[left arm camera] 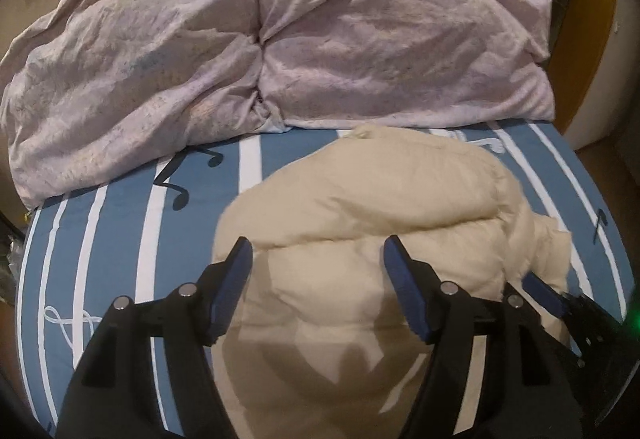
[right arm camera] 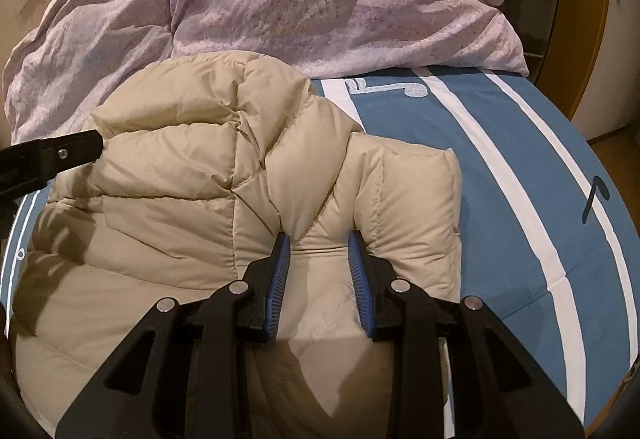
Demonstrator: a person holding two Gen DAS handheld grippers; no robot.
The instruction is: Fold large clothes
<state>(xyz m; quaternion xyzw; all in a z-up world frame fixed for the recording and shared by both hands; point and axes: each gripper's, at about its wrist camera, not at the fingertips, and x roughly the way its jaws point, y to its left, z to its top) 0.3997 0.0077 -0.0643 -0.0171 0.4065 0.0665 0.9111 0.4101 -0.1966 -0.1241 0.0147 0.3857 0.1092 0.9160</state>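
Note:
A beige puffer jacket (left arm camera: 360,207) lies bunched in folds on the blue-and-white striped bed sheet (left arm camera: 120,231). My left gripper (left arm camera: 318,243) hovers over the jacket's near part, open, with the pads clear of the fabric. In the right wrist view the jacket (right arm camera: 180,167) fills the left and middle. My right gripper (right arm camera: 320,239) has its blue pads pressed into a puffy fold near the jacket's right side, shut on it. One black finger (right arm camera: 80,147) of the left gripper shows at the jacket's left edge there.
A crumpled pale pink duvet (left arm camera: 280,39) is heaped across the far half of the bed. Bare striped sheet (right arm camera: 520,199) with music-note prints lies to the right of the jacket. A wooden door (left arm camera: 592,19) and a wall stand beyond the bed's right edge.

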